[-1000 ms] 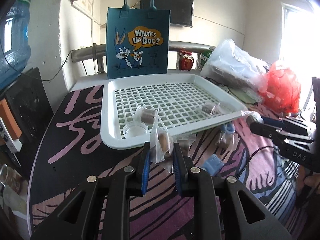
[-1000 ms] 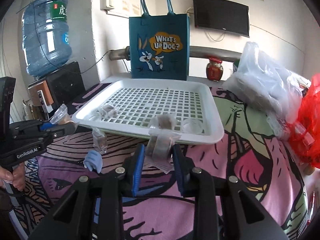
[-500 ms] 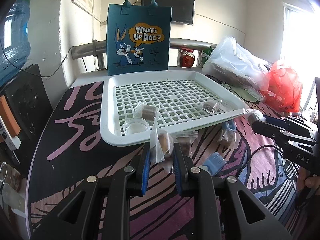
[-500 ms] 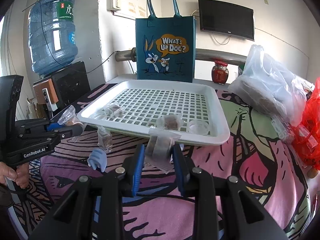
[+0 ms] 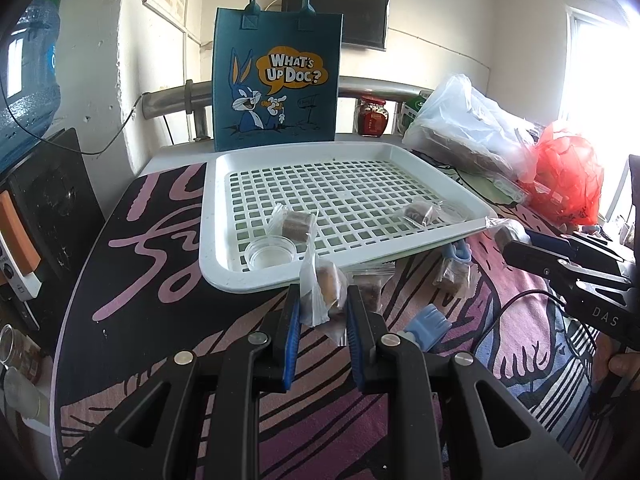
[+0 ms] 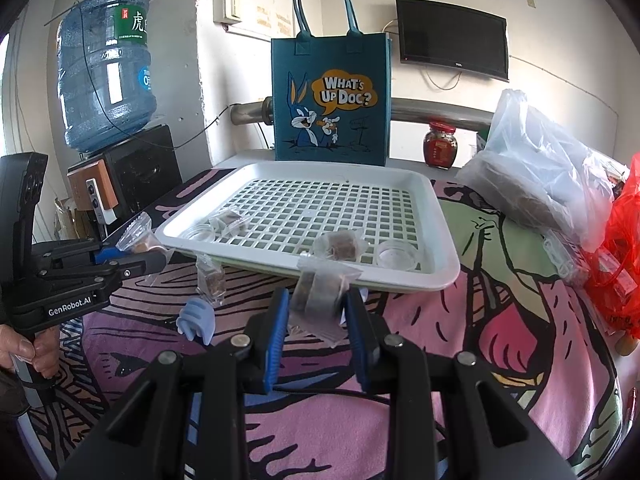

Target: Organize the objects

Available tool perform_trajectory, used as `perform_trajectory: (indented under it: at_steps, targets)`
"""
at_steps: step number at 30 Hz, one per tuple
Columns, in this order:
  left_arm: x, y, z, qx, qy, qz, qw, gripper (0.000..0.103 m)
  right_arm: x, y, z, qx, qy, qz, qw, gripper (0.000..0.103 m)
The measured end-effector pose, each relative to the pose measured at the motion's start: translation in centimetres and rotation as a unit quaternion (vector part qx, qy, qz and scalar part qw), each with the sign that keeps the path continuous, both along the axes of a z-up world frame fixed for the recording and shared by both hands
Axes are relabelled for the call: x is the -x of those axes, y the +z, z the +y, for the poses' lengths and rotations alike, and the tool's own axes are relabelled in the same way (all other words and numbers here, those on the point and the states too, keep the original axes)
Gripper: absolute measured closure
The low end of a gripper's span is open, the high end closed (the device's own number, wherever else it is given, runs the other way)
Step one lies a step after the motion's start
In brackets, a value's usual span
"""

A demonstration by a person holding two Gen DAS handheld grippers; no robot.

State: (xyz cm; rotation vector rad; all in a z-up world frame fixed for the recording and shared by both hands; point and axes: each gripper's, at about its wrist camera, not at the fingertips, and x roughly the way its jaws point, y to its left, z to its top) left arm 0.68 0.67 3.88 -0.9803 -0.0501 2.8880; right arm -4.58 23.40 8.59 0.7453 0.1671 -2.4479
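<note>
My left gripper (image 5: pixel 322 300) is shut on a clear packet with a light brown piece (image 5: pixel 324 280), just in front of the white slotted tray (image 5: pixel 216 240). My right gripper (image 6: pixel 316 304) is shut on a clear packet with a dark piece (image 6: pixel 320 290), near the tray's front rim (image 6: pixel 440 276). Two wrapped pieces (image 5: pixel 294 222) (image 5: pixel 416 212) and two clear cups (image 5: pixel 270 254) (image 6: pixel 396 254) lie in the tray. Loose packets (image 5: pixel 452 272) (image 6: pixel 212 278) and blue clips (image 5: pixel 430 322) (image 6: pixel 198 318) lie on the patterned cloth. Each gripper shows at the edge of the other's view (image 5: pixel 520 246) (image 6: pixel 148 260).
A blue cartoon tote bag (image 6: pixel 330 100) stands behind the tray, with a red jar (image 6: pixel 440 146) beside it. A clear plastic bag (image 6: pixel 540 172) and a red bag (image 5: pixel 568 176) crowd the right side. A water bottle (image 6: pixel 106 72) on a black dispenser stands left.
</note>
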Motion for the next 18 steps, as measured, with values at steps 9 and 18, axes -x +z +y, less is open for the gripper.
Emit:
perform_trajectory:
  at_steps: [9, 18]
  targets:
    - [-0.04, 0.03, 0.19, 0.0, 0.0, -0.001, 1.0, 0.083, 0.0, -0.04, 0.02, 0.0, 0.0, 0.0, 1.0, 0.075]
    - [-0.04, 0.01, 0.18, -0.001, 0.0, -0.002, 1.0, 0.083, 0.03, -0.07, 0.04, 0.001, 0.001, 0.0, 1.0, 0.075]
